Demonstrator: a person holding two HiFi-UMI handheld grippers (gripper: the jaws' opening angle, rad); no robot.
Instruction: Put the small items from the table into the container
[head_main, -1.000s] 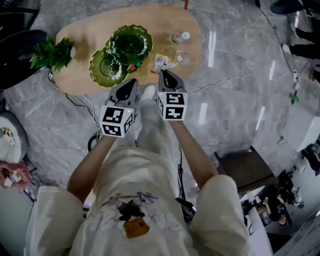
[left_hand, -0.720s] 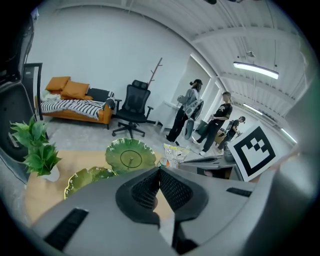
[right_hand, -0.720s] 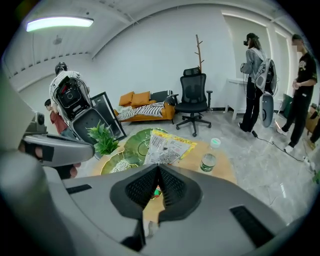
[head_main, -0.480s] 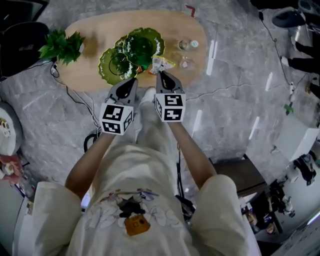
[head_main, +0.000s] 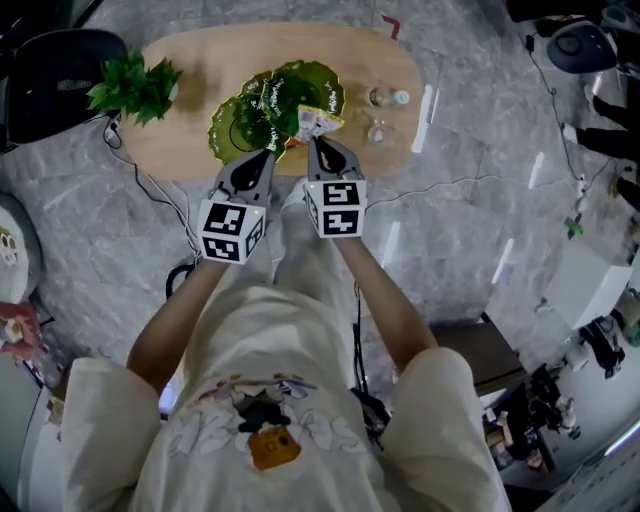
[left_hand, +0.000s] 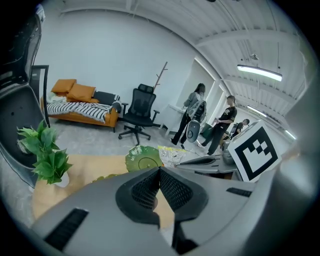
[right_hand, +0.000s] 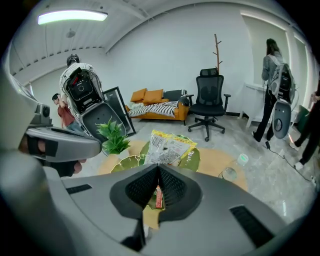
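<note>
Now right gripper (head_main: 318, 141) pinching packet (head_main: 318, 121) over green plates (head_main: 238, 128), left gripper (head_main: 262, 156) jaws pressed together, empty

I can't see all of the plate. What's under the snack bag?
The snack bag, pinched in the right claw, hangs over a green dish. The dish's near edge is covered, so anything lying there is hidden.

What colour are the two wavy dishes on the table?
The dishes are green, best seen in the head view.
</note>
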